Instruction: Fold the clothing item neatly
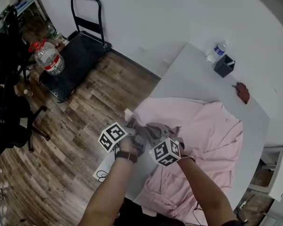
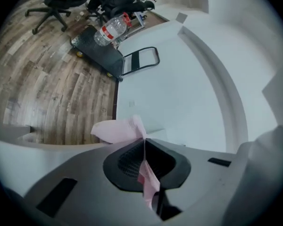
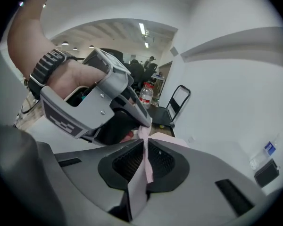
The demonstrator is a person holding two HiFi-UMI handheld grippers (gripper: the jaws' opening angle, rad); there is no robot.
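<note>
A pink shirt [image 1: 212, 131] lies spread on the white table [image 1: 188, 74], its near-left part bunched up at the table's left edge. Both grippers meet there, close together. My left gripper [image 1: 133, 126] is shut on a fold of the pink cloth [image 2: 118, 128], which sticks out past its tips and hangs between the pads. My right gripper [image 1: 153, 133] is shut on a strip of the same shirt [image 3: 147, 166]. In the right gripper view the left gripper [image 3: 99, 102] stands just ahead, its tips touching the cloth beside the right gripper [image 3: 145, 142].
At the table's far end stand a water bottle [image 1: 217, 52], a black box [image 1: 224, 66] and a dark red object [image 1: 243, 92]. On the wooden floor to the left are a black trolley [image 1: 80, 55] with a large water jug [image 1: 48, 58], and office chairs [image 1: 9, 121].
</note>
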